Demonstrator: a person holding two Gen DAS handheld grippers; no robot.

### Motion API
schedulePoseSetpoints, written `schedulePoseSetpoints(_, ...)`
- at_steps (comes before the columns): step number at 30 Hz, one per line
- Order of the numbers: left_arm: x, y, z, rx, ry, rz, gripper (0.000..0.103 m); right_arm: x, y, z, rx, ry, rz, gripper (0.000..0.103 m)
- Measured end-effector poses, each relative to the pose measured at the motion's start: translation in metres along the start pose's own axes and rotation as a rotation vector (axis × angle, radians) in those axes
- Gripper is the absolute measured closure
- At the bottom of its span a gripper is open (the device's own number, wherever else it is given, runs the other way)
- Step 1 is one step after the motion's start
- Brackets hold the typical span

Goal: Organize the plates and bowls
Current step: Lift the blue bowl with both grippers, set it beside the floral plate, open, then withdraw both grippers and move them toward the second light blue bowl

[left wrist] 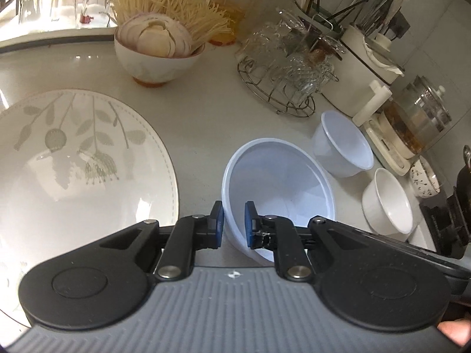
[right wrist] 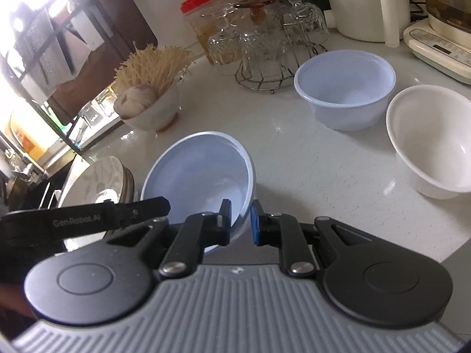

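Observation:
A pale blue plastic bowl (left wrist: 282, 179) (right wrist: 200, 170) hangs tilted above the white counter, held from both sides. My left gripper (left wrist: 234, 223) is shut on its left rim, the wall pinched between the blue pads. On the opposite rim my right gripper (right wrist: 241, 220) is shut in the same way. One black finger (right wrist: 141, 207) of the left gripper shows in the right wrist view, reaching the bowl's far rim. A second pale blue bowl (left wrist: 341, 144) (right wrist: 344, 88) and a white bowl (left wrist: 388, 203) (right wrist: 432, 138) stand upright on the counter. A large leaf-patterned plate (left wrist: 82, 153) (right wrist: 97, 182) lies to the left.
A bowl with sliced onion and enoki mushrooms (left wrist: 156, 56) (right wrist: 150, 108) stands at the back. Behind the bowls are a wire rack of upturned glasses (left wrist: 288, 67) (right wrist: 265, 35), a red-lidded jar (left wrist: 232, 3), a utensil holder (left wrist: 368, 38) and a kettle on its base (left wrist: 412, 129).

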State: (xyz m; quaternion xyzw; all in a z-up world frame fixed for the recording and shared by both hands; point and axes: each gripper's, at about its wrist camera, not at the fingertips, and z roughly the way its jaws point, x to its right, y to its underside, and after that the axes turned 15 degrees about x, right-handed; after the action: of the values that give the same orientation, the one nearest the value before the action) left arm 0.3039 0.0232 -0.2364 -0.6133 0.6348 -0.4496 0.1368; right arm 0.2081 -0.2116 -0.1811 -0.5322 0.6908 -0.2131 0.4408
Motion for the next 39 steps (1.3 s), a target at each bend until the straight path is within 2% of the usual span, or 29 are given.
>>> schedulePoseSetpoints(8, -0.001, -0.003, 0.0, 0.0, -0.032, -0.01, 0.084, -0.003, -0.001, 0.004, 0.004, -0.002, 0.01, 0.084)
schedulePoseSetpoints(11, -0.003, -0.008, -0.006, 0.001, -0.032, -0.02, 0.079, -0.004, -0.004, 0.002, 0.005, 0.007, 0.016, 0.082)
schedulePoseSetpoints(13, 0.0, -0.011, -0.011, 0.009, -0.044, -0.005, 0.066, -0.005, -0.006, -0.001, 0.013, 0.019, 0.018, 0.07)
schedulePoseSetpoints(14, 0.001, -0.013, -0.013, 0.014, -0.049, 0.003, 0.064, -0.005, -0.007, -0.003, 0.023, 0.024, 0.02, 0.057)
schedulePoseSetpoints(15, 0.002, -0.015, -0.016, 0.02, -0.048, 0.006, 0.062, -0.005, -0.008, -0.005, 0.03, 0.029, 0.02, 0.052)
schedulePoseSetpoints(25, 0.018, -0.042, -0.057, 0.062, -0.025, 0.034, 0.062, -0.021, -0.032, -0.04, 0.09, 0.045, -0.008, 0.052)
schedulePoseSetpoints(39, 0.058, -0.062, -0.138, 0.102, 0.038, 0.079, 0.062, -0.058, -0.055, -0.115, 0.167, 0.019, -0.048, 0.052)
